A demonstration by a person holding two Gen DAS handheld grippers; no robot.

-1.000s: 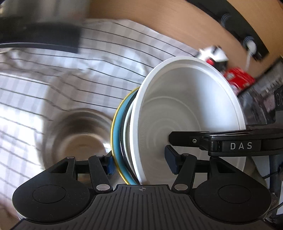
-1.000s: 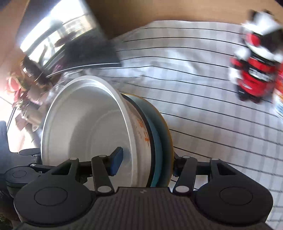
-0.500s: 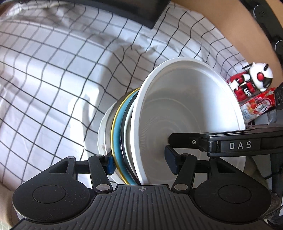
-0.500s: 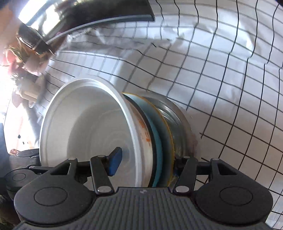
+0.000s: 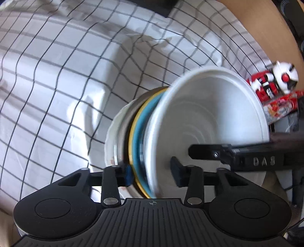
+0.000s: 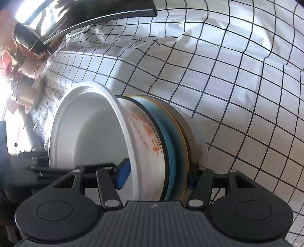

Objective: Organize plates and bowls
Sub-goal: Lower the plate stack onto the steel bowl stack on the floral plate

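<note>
A white bowl (image 5: 209,117) with orange print (image 6: 85,133) sits nested on a blue plate with a yellow rim (image 5: 139,136) (image 6: 171,136). Under them are a metal bowl (image 5: 131,112) (image 6: 187,129) and a white plate (image 5: 112,136) on the checked cloth. My right gripper (image 6: 157,176) is shut on the white bowl and blue plate, one pad inside the bowl and one behind the yellow rim. My left gripper (image 5: 152,173) straddles the opposite rim, its jaws closing. Its outer pad is at the yellow rim. A strip of white wall still shows beside the inner pad.
The checked cloth (image 5: 57,76) covers a wooden table (image 5: 256,28). A red and white toy figure (image 5: 275,79) and a red packet (image 5: 281,106) lie to the right of the stack. A dark flat device (image 6: 95,17) lies at the cloth's far edge.
Both grippers have come down with the white bowl and blue plate onto the metal bowl, which stood alone on the cloth a second ago. The left jaws have narrowed.
</note>
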